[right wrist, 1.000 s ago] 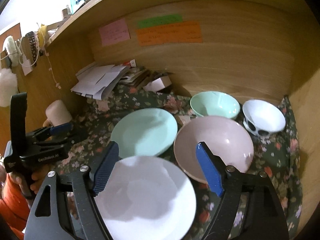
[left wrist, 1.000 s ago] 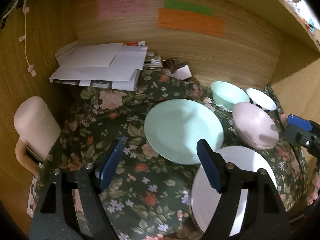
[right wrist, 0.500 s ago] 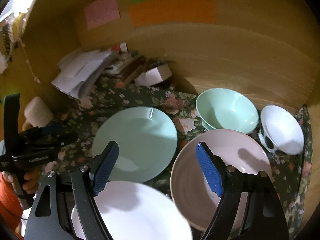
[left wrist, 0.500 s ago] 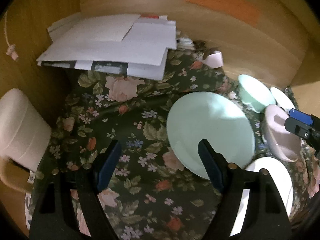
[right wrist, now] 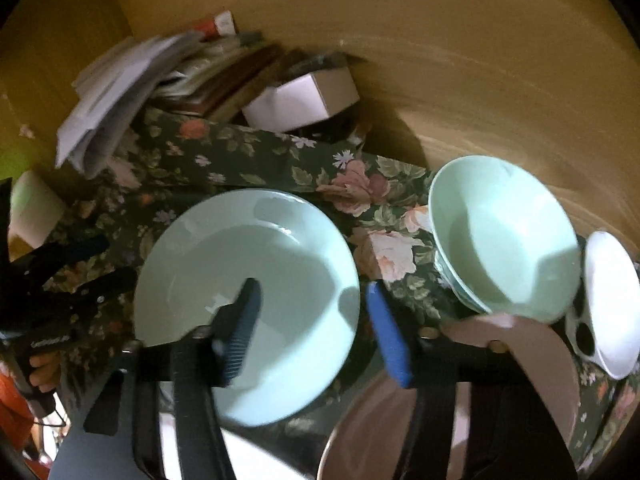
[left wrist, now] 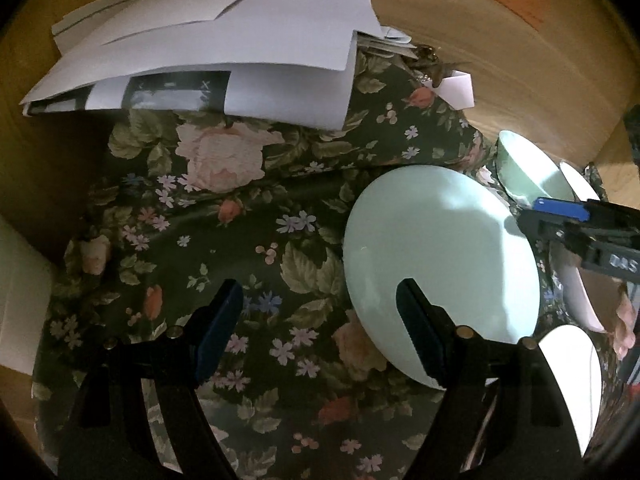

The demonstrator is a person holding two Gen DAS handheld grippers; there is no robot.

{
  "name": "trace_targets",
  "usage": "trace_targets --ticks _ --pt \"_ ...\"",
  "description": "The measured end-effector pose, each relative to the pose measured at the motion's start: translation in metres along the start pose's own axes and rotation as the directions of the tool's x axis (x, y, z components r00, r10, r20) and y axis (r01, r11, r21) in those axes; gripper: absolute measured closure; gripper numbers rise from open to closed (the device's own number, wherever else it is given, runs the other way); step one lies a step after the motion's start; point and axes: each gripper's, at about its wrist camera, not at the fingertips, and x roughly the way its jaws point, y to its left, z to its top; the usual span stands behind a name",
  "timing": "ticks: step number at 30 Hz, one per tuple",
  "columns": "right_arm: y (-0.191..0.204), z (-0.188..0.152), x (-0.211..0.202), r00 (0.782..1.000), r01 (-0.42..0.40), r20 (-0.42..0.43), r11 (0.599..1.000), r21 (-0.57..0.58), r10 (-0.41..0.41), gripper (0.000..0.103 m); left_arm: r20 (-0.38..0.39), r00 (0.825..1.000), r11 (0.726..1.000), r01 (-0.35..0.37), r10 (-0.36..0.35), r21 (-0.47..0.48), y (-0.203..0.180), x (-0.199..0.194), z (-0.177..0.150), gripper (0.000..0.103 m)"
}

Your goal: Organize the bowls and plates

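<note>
A mint plate (left wrist: pixel 440 260) (right wrist: pixel 248 264) lies on the floral cloth (left wrist: pixel 248 240). My right gripper (right wrist: pixel 316 328) straddles the plate's right rim; its jaws are closing, one pad over the plate and one outside it, with a gap still showing. My left gripper (left wrist: pixel 320 320) stands open above the cloth, its right finger (left wrist: pixel 420 332) over the plate's near-left edge. Behind stand a mint bowl (right wrist: pixel 504 240) and a white spotted bowl (right wrist: pixel 612 304). A pink bowl (right wrist: pixel 520 360) and a white plate (left wrist: pixel 572 368) lie nearest.
A stack of papers (left wrist: pixel 208 52) and a small white box (right wrist: pixel 300 100) fill the back left. A pale mug (right wrist: pixel 32 208) stands at the far left. Wooden walls (right wrist: pixel 460 60) close in behind and at the sides.
Both grippers have moved forward and down toward the dishes. The right gripper's jaws have narrowed around the mint plate's rim. The left gripper's jaws stay wide.
</note>
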Motion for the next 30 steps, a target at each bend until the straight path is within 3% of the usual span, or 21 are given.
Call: trace_targets --ticks 5,13,16,30 --pt "-0.01 0.012 0.024 0.996 0.008 -0.089 1.0 0.011 -0.007 0.059 -0.019 1.0 1.0 0.011 -0.012 -0.01 0.003 0.008 0.002 0.024" --pt "-0.01 0.018 0.038 0.987 0.003 -0.158 1.0 -0.015 -0.005 0.063 -0.032 0.999 0.999 0.035 -0.035 -0.006 0.001 0.012 0.0 0.024" --pt "-0.006 0.017 0.039 0.987 0.02 -0.158 0.999 -0.033 -0.025 0.063 -0.027 0.999 0.999 0.034 -0.034 -0.004 0.003 0.008 -0.004 0.024" --pt "0.054 -0.001 0.036 0.983 -0.081 -0.167 0.996 -0.044 0.073 0.063 -0.066 0.998 0.999 0.018 -0.022 -0.048 0.037 -0.01 -0.028 0.024"
